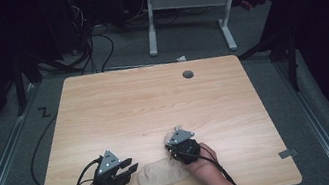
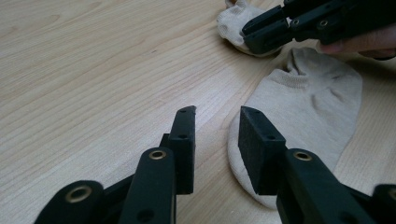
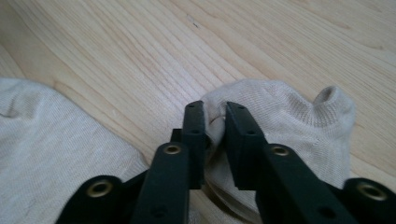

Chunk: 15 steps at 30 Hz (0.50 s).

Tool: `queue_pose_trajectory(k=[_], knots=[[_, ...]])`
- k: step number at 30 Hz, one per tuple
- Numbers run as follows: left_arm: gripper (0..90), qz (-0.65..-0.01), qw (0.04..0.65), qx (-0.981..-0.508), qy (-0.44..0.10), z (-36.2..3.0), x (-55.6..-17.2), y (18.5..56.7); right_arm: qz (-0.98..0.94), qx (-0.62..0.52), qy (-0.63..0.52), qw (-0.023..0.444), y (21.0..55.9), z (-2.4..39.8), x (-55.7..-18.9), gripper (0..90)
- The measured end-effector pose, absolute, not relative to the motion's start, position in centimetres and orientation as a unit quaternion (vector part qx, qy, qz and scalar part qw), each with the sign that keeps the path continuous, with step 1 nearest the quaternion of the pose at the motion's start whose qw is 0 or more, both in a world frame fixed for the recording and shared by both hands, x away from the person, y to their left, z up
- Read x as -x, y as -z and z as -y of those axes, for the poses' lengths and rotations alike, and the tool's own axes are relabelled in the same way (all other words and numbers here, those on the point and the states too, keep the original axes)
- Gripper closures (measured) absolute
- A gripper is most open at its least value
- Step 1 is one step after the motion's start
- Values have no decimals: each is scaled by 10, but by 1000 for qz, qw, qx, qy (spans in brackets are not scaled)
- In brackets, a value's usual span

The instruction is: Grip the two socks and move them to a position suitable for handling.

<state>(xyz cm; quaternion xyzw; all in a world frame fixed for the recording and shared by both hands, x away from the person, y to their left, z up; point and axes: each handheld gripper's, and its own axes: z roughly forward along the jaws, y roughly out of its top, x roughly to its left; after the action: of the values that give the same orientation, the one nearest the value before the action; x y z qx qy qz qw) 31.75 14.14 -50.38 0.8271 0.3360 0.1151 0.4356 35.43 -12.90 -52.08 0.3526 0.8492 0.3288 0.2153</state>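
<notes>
2 beige socks lie near the front edge of the bench (image 1: 152, 94), between the person's hands. From the high view 1 flat sock (image 1: 162, 173) shows as a pale oval, its long axis running left to right along the bench edge, while the second sock (image 1: 174, 135) is mostly hidden under the right gripper (image 1: 180, 146). The left gripper view opens this up: the flat sock (image 2: 303, 121) lies with its ribbed cuff away from the camera and its rounded end close to the jaws, and the bunched sock (image 2: 236, 23) sits just beyond it, with the right gripper (image 2: 261, 37) on it. The right gripper view is the closest look: the bunched sock (image 3: 285, 116) lies crumpled with its cuff opening turned up at the far right.

The right gripper (image 3: 215, 116) has its jaws nearly together, pinching a fold of the bunched sock. The left gripper (image 2: 217, 116) rests low with its jaws partly apart and nothing between them, its tips just beside the flat sock's rounded end. Both hands come in from the bench's front edge, the left gripper (image 1: 127, 169) pointing right toward the flat sock.
</notes>
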Motion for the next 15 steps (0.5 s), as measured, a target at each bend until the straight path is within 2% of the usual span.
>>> queue_pose_trajectory(k=[15], knots=[[671, -334, 433, -830, -113, -140, -318, 505, -818, -370, -390, 206, 502, 144, -350, 839]])
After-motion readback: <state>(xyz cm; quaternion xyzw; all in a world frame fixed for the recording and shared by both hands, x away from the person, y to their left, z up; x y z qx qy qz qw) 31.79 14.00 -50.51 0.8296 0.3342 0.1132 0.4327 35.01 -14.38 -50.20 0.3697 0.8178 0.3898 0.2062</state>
